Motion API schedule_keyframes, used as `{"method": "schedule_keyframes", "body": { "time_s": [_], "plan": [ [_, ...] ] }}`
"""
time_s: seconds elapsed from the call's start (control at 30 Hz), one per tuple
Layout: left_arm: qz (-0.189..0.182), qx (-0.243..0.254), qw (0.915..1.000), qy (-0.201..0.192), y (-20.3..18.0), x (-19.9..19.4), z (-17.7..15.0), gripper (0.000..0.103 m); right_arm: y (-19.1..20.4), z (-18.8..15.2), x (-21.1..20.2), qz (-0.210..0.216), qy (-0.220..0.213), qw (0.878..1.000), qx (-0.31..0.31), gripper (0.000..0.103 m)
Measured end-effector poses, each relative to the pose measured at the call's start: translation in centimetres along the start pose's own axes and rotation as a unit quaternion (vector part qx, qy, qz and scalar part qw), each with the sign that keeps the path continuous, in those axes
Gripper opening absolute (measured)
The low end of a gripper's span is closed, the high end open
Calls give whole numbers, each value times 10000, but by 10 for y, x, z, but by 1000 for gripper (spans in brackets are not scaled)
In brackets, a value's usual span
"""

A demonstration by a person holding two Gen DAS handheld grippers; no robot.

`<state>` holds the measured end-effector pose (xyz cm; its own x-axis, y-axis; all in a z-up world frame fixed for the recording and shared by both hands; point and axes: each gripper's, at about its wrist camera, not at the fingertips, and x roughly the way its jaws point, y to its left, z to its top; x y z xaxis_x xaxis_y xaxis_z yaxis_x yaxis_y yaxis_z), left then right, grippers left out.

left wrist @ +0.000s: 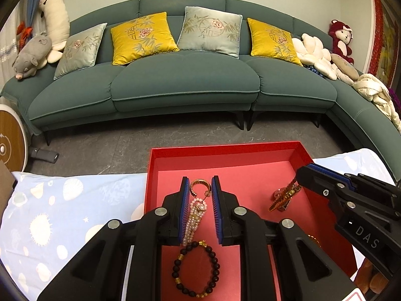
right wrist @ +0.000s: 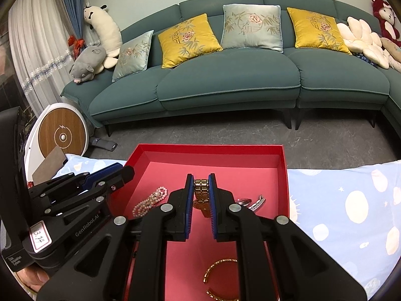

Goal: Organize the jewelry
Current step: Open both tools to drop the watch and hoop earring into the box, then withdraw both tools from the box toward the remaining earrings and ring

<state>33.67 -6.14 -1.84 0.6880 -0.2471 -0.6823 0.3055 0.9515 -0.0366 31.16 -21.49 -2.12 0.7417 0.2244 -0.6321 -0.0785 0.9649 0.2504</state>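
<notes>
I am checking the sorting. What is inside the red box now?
In the red box: pearl strand, dark bead bracelet, gold watch, silver watch, gold bangle. The grippers hide part of the floor.

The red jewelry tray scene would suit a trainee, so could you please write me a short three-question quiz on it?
1. True or false: the dark wooden bead bracelet lies inside the shallow red cardboard tray.
2. What sits between the left gripper's blue-padded fingers? A) pale pearl strand bracelet B) silver key C) green ribbon
3. Fill in: in the right wrist view, the right gripper has its jaws around a ___-coloured metal link watch band.

Key: 1 true. 2 A, the pale pearl strand bracelet; the jaws stand apart around it. 3 gold; whether the pads actually pinch it cannot be told.
</notes>
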Motion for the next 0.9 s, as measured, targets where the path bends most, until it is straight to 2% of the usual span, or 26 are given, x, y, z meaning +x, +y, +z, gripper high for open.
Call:
{"method": "schedule_keyframes", "body": {
  "time_s": [0.03, 0.1, 0.17, 0.23, 0.37, 0.57, 0.7, 0.9],
  "plan": [
    [-8, -11, 10000, -6, 1, 0, 0, 18, -1, 0, 0, 13, -17, 10000, -5, 12],
    [60, -12, 10000, -20, 2, -1, 0, 28, -1, 0, -2, 28, -104, 9999, -6, 12],
    [108, -23, 9999, -101, 2, -3, -1, 52, 0, 0, -4, 62, -153, 9999, -7, 13],
    [76, -34, 9998, -193, 3, -8, 0, 55, 0, 2, -8, 93, -195, 9998, -2, 14],
    [-28, -121, 9994, -316, 10, -28, 3, 56, 1, 4, -28, 189, -346, 9992, 65, 14],
    [23, -40, 9984, -571, 13, -92, -2, 56, 9, -6, -90, 180, -572, 9982, -92, 14],
    [33, -66, 9990, -452, 18, -134, -20, 56, 17, -20, -134, 220, -597, 9979, -133, 23],
    [99, -165, 9997, -153, 29, -179, -66, 56, 36, -61, -179, 180, -375, 9990, -169, 23]
  ]
}}
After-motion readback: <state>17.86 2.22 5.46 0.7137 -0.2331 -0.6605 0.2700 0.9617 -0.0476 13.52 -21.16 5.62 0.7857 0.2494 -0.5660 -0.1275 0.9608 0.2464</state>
